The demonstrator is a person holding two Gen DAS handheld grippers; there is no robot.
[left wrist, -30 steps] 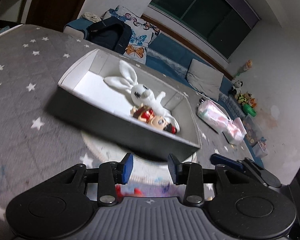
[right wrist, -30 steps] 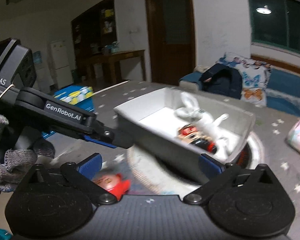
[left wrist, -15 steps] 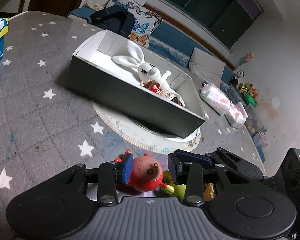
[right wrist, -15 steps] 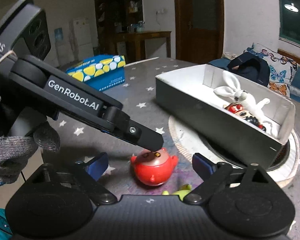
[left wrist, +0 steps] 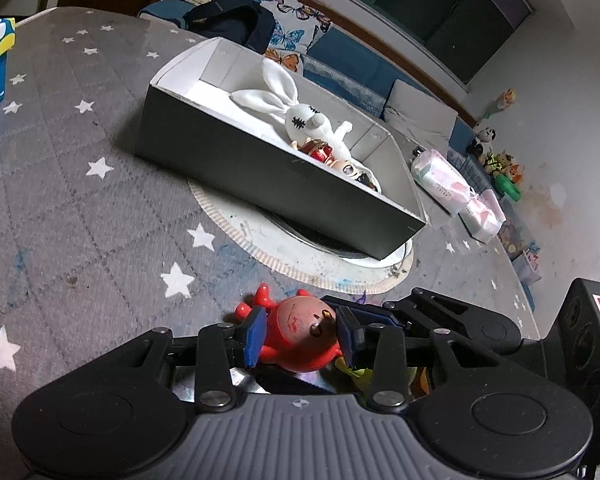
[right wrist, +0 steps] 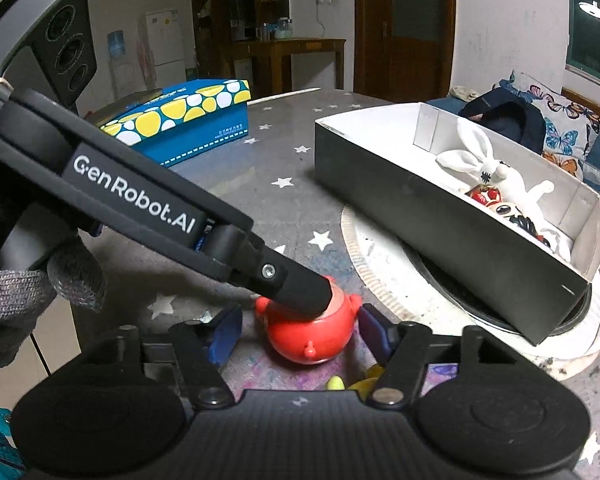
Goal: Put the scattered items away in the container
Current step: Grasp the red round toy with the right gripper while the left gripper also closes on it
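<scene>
A red round pig toy (left wrist: pixel 300 340) lies on the grey star-patterned cloth. It sits between the blue pads of my left gripper (left wrist: pixel 301 336), whose jaws stand partly apart, close beside it. In the right wrist view one left finger (right wrist: pixel 292 284) rests over the top of the toy (right wrist: pixel 312 340). My right gripper (right wrist: pixel 298 338) straddles the same toy; its jaws are closing and a gap still shows at the left pad. Behind stands the grey box (left wrist: pixel 260 168) (right wrist: pixel 440 236) holding a white rabbit plush (left wrist: pixel 300 116) (right wrist: pixel 488 168) and a small doll (left wrist: pixel 332 156).
A yellow-green toy (left wrist: pixel 354 372) (right wrist: pixel 336 382) lies just below the pig. The box stands on a round white mat (left wrist: pixel 260 240). A blue spotted tissue box (right wrist: pixel 188 120) is at the left, pink wrapped packs (left wrist: pixel 444 180) at the right. A gloved hand (right wrist: pixel 28 288) holds the left gripper.
Both grippers have come down and in around the red pig toy. The right jaws have narrowed from wide open toward it; the left jaws' gap looks unchanged.
</scene>
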